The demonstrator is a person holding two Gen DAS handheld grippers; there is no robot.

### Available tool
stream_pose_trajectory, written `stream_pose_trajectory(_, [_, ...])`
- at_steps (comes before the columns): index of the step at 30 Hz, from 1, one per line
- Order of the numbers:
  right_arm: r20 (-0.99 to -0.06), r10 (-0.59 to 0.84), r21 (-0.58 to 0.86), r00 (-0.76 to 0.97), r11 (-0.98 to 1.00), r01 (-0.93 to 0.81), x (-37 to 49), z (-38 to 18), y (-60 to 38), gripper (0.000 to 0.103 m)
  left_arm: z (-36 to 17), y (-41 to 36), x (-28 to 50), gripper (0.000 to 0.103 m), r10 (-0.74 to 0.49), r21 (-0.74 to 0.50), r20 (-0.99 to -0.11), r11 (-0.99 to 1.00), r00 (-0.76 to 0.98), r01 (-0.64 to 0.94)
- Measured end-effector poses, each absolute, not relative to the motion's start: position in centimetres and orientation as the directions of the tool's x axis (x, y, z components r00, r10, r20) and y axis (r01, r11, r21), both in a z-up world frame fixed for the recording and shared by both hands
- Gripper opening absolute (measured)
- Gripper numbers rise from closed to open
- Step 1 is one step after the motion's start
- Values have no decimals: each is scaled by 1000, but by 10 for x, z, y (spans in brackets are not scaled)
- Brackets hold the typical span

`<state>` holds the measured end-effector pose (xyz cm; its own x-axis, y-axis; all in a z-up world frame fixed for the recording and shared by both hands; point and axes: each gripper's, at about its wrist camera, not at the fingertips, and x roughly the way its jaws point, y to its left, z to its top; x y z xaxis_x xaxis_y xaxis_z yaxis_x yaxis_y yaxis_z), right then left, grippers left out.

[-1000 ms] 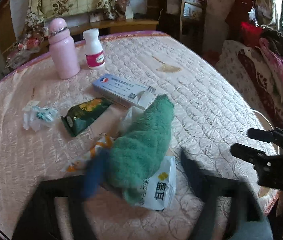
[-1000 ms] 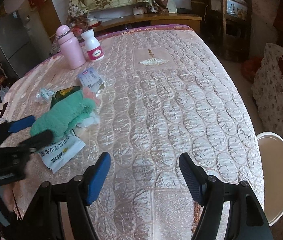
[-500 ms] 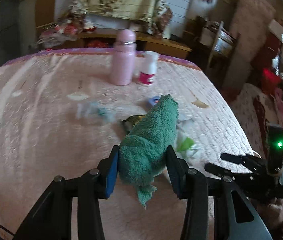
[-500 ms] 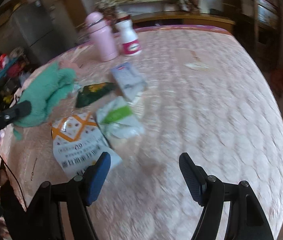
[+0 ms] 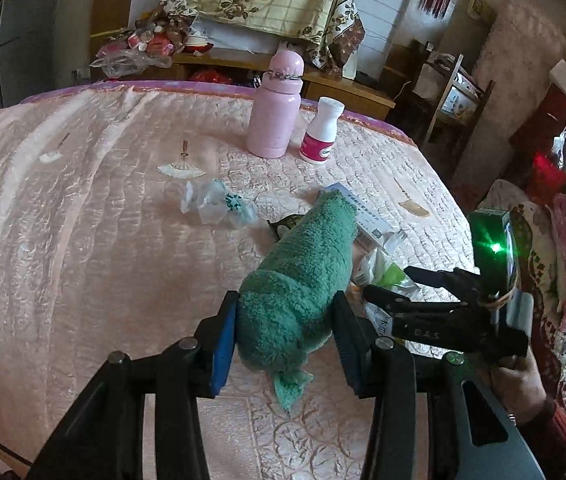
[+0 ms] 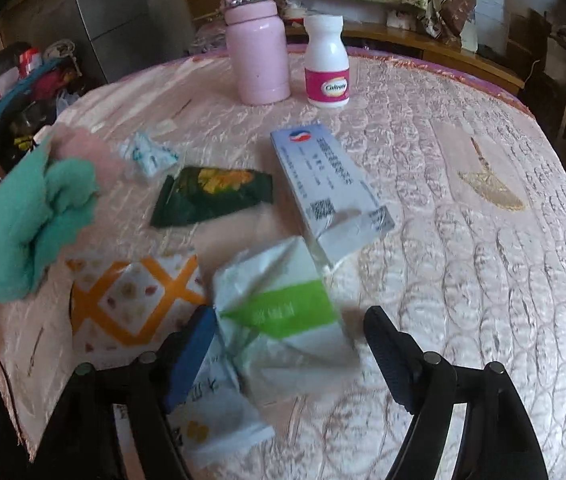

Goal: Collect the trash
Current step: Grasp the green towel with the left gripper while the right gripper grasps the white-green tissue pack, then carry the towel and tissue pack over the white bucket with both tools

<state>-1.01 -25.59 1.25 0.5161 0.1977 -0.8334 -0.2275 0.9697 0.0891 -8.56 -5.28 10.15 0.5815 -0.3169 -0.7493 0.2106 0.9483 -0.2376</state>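
While the left gripper [image 5: 285, 332] clamps a rolled green towel [image 5: 303, 276] above the pink quilted table [image 5: 83, 240], the right gripper [image 6: 289, 354] hangs with jaws opening around a crumpled white-and-green wrapper [image 6: 279, 304] lying among other packets.

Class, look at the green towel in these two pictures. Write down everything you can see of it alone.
The green towel is a fluffy, terry-looking cloth, teal-green, bunched into a thick roll. The left gripper is shut on its near end, a blue pad pressing each side; a small corner dangles below. The roll sticks out forward above the pink quilted table cover and hides part of the wrappers behind it. In the right wrist view it appears at the left edge, crumpled.
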Motion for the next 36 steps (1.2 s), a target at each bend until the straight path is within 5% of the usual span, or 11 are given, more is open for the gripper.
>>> stream_pose_trajectory(1, [-831, 189, 73, 524, 969, -235, -11, 12, -254, 74, 102, -53, -86, 47, -318, -238, -747, 948, 583, 212])
stream_pose_trajectory(2, [-830, 168, 45, 532, 971, -236, -11, 12, -252, 54, 103, -53, -87, 47, -320, -240, -746, 947, 584, 213])
stream_pose_trajectory(6, [-825, 143, 23, 547, 975, -221, -30, 17, -257, 40, 109, -59, -90, 47, -335, -250, -731, 942, 594, 224])
stream_pose_trajectory(36, [-737, 8, 77, 676, 994, 73, -161, 79, -379, 42, 118, -204, -135, 47, -440, -216, -713, 879, 546, 425])
